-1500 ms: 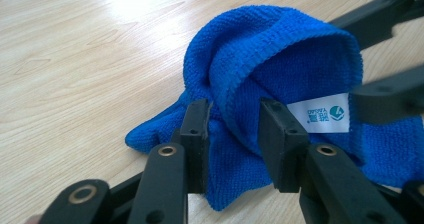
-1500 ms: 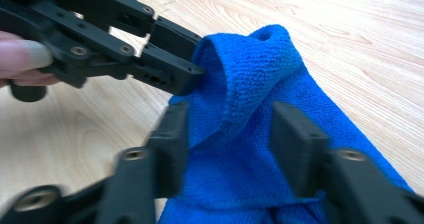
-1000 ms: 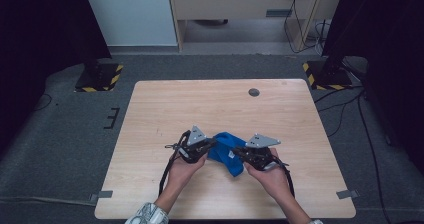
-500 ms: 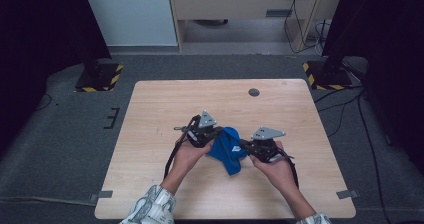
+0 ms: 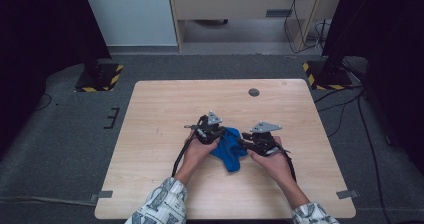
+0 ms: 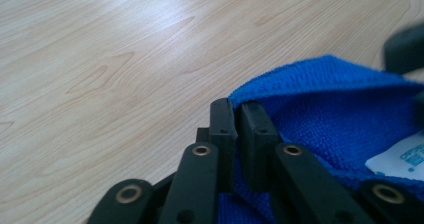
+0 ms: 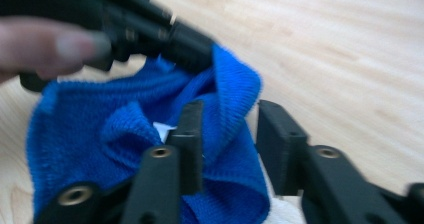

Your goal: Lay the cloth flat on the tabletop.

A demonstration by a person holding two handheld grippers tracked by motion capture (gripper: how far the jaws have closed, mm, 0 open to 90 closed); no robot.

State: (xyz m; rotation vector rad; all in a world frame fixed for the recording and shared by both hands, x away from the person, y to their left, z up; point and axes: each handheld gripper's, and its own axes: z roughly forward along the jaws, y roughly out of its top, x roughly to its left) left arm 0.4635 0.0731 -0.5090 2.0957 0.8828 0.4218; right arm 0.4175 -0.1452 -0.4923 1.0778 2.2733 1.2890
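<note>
High view has the blue cloth [image 5: 229, 146] lying mid-tabletop [image 5: 165, 109], bunched between both claws. Left claw [image 6: 239, 115] pinches its edge, though easing slightly; right claw [image 7: 227, 129] has just been opening, a fold loose between its jaws, so the release has likely begun.

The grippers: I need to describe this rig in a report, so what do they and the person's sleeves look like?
Both the left gripper and right gripper are black, each topped by a grey three-cornered plate and trailing a black cable. Their jaws are flat black bars on linkage arms with brass-coloured pivot rivets. The sleeves are white with a dark printed pattern.
</note>
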